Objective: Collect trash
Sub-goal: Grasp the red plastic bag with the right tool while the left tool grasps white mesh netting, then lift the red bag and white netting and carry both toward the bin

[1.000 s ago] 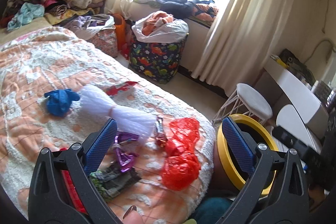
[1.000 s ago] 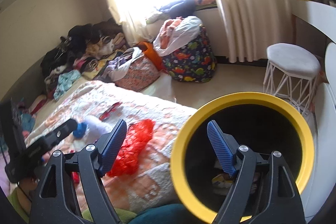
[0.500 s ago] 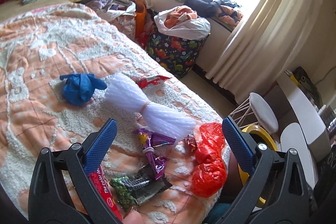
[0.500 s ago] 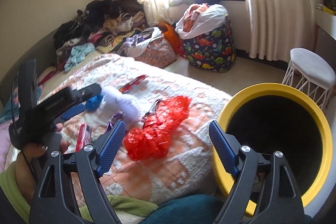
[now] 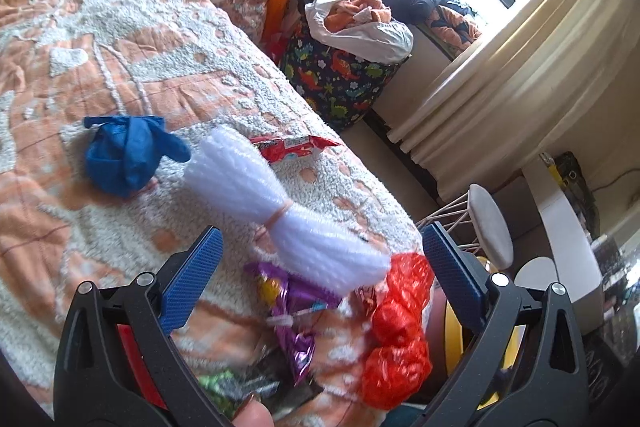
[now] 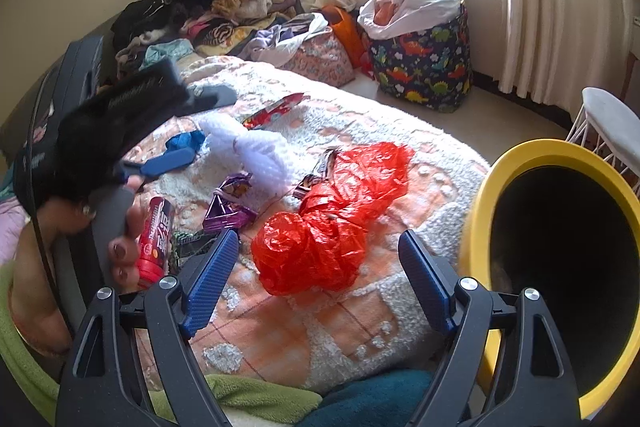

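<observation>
Trash lies scattered on the near corner of the bed (image 6: 360, 311): a crumpled red bag (image 6: 328, 227) closest to the edge, a purple wrapper (image 6: 230, 205) and a white foam bundle (image 5: 280, 211) just beyond it, a blue wad (image 5: 128, 155) and a red snack packet (image 6: 274, 111) farther up the quilt, and a red tube (image 6: 156, 241) by the person's left hand (image 6: 120, 239). The yellow bin (image 6: 560, 163) stands on the floor just beside that corner.

Both grippers are empty with jaws wide apart. The right gripper (image 6: 316, 287) hangs short of the red bag; the left gripper (image 5: 320, 279) points over the purple wrapper and foam bundle.

My reading of the risks: the red bag is thin, slippery film, so the pads may pinch only a fold and let the rest trail or slip out before the bin. The fuzzy quilt could get nipped along with any flat wrapper. The foam bundle overlaps the purple wrapper, so lifting one could drag the other. The two grippers work close together and could collide.

Around: a dinosaur-print hamper (image 6: 424, 63), piled clothes (image 6: 224, 3), a white stool (image 6: 612, 119) behind the bin. Nothing blocks the way from bag to bin.
</observation>
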`<action>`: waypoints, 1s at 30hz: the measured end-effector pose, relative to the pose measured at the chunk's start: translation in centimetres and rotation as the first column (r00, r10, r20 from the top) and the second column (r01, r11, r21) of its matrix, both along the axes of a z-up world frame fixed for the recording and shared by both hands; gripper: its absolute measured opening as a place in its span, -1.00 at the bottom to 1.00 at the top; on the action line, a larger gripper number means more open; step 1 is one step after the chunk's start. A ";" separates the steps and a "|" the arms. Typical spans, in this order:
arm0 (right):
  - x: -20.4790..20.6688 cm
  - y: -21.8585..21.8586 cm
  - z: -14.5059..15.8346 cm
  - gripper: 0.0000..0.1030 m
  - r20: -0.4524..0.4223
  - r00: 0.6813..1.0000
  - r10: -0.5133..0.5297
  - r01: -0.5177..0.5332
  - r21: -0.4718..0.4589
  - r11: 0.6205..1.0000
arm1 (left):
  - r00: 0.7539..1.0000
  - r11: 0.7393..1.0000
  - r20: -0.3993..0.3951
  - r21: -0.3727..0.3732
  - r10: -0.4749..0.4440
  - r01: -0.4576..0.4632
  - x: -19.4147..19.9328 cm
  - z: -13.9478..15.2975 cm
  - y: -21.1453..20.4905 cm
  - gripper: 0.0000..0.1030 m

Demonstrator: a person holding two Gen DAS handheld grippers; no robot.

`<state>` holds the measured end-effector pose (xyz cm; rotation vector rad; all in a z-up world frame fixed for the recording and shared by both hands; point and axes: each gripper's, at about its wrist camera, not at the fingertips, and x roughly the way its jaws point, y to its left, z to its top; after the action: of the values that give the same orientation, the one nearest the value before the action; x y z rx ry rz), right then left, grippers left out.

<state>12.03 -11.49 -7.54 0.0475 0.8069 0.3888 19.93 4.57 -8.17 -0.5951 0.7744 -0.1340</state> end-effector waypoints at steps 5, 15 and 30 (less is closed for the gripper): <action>0.8 1.1 -0.7 0.55 -0.020 1.000 0.012 -0.012 -0.022 1.000 | 0.999 1.000 -0.050 -0.031 -0.004 0.003 1.9 -0.5 0.1 0.71; 2.7 2.3 -3.7 0.00 -0.137 0.990 0.033 -0.038 -0.030 0.999 | 0.987 0.998 -0.160 -0.057 0.010 -0.019 3.9 -3.1 -0.3 0.36; 1.4 0.8 -3.0 -0.49 -0.085 0.996 0.035 -0.032 0.034 0.999 | 0.991 0.993 -0.135 -0.114 0.015 -0.031 2.2 -3.5 0.0 -0.45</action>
<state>13.41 -10.70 -10.51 0.0818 0.8872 0.4336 22.13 4.57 -11.71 -0.7287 0.8942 -0.1192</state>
